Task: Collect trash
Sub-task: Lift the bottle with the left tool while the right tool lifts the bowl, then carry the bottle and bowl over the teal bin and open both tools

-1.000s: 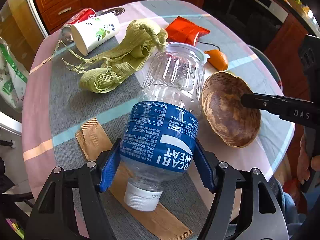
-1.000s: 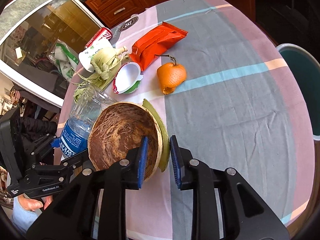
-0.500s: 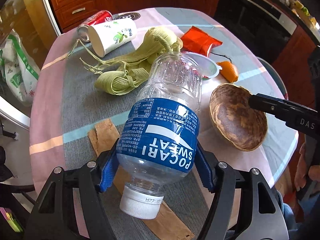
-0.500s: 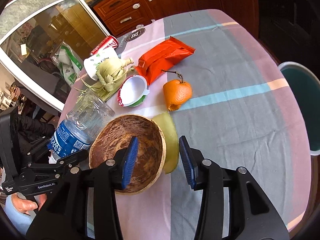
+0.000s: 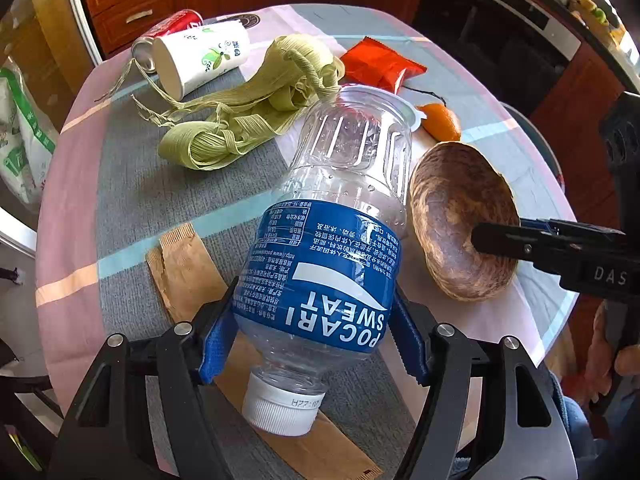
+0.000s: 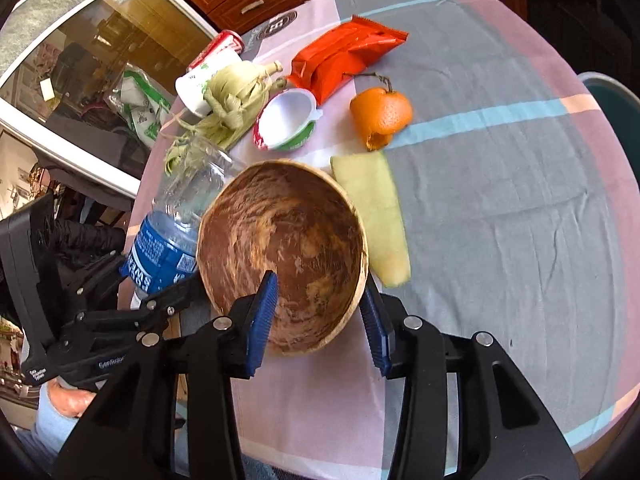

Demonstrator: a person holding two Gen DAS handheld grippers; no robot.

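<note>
Left gripper [image 5: 310, 338] clamped the bottle [image 5: 332, 248] across its blue label, cap toward camera, base tilted away above the table [image 5: 80, 208]. Right gripper [image 6: 320, 318] stood part open, straddling the near rim of the shell [image 6: 284, 248]: left pad inside the bowl, right pad outside the rim, neither clearly pressing. Shell rested on the table just beside the bottle, with a green peel [image 6: 374, 216] against its right side.
</note>
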